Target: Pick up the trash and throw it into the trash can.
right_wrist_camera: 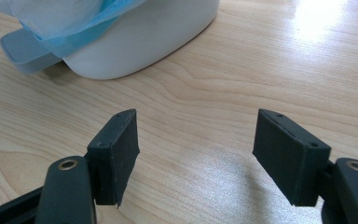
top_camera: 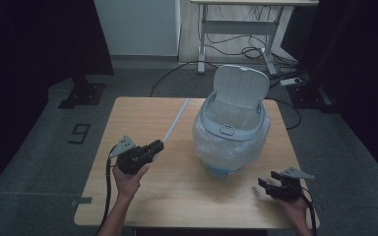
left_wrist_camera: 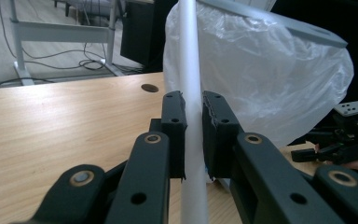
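Left claw (left_wrist_camera: 193, 122) clamped on long thin white plastic rod (left_wrist_camera: 189, 56), frame centre; right claw (right_wrist_camera: 196, 154) wide, empty, above wooden bench (right_wrist_camera: 205, 88).

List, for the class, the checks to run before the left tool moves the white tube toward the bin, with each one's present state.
1. Left tool shut on the white tube: ok.
2. Bin lid raised: ok.
3. Bag draped over the bin's rim: ok.
4. Right tool open, holding nothing: ok.
5. Tube's far end off the table: cannot tell.
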`<state>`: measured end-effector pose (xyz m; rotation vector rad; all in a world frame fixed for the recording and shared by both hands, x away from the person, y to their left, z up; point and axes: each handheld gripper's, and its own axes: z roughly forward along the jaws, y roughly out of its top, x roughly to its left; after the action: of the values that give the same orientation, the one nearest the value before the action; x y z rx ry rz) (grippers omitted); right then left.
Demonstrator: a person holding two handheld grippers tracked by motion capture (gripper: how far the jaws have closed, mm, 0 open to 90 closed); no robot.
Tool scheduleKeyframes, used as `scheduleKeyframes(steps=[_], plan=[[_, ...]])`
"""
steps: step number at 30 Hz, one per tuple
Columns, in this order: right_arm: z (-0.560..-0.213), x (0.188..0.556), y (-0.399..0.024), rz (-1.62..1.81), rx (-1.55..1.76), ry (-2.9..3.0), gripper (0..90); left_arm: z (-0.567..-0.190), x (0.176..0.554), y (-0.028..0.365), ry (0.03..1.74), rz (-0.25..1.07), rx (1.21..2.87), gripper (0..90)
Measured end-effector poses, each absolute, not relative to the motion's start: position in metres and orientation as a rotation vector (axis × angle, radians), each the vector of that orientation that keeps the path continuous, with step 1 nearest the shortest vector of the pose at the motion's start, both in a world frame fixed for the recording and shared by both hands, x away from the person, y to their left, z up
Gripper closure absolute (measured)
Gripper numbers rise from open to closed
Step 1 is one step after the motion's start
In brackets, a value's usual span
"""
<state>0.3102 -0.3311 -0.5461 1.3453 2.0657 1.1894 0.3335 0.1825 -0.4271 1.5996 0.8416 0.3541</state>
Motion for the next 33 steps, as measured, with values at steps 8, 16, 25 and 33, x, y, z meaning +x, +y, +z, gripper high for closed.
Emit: scheduleKeyframes(steps=[8,16,25,33], plan=[[-0.546,0.31,-0.331,1.187,1.345,2.066,30.5,-0.42,0.332,0.179,0.817,0.351,1.589,79.5],[-0.547,0.31,-0.33,1.19,1.349,2.071,30.5,-0.412,0.335,0.178,0.799,0.353,1.58,79.5],[-0.546,0.309,-0.329,1.197,1.348,2.073,30.5,-0.396,0.339,0.17,0.765,0.351,1.563,79.5],[-0.547,0.309,-0.328,1.199,1.347,2.076,30.5,-0.375,0.343,0.161,0.729,0.361,1.577,79.5]])
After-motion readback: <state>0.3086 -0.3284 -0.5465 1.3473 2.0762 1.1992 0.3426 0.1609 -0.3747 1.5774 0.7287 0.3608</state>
